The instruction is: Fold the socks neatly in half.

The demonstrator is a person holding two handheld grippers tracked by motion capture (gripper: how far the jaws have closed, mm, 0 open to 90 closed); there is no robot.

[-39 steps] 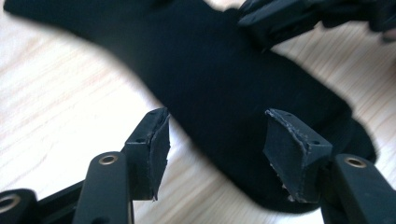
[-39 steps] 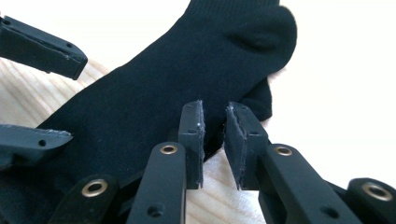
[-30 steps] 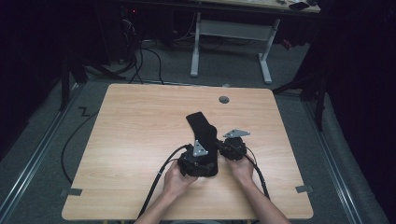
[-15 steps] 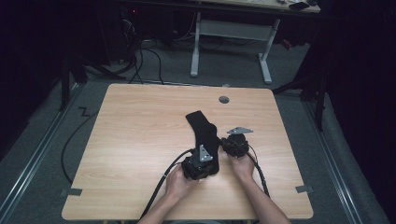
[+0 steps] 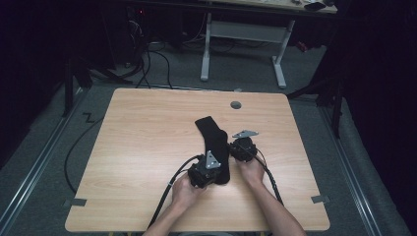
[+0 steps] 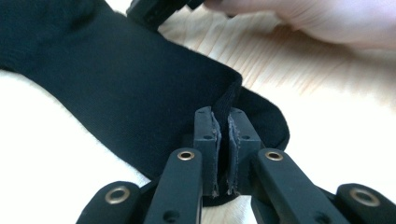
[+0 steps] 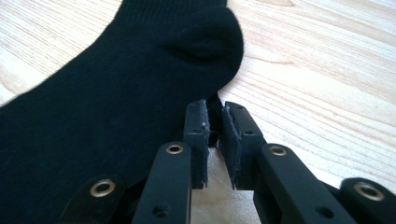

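A black sock [image 5: 215, 142] lies flat near the middle of a wooden table [image 5: 137, 147], its cuff toward the far side. The left gripper [image 6: 223, 144] has just closed and now pinches a raised fold at the sock's near end. The right gripper [image 7: 215, 135] clamps the sock's right edge, close beside the left gripper
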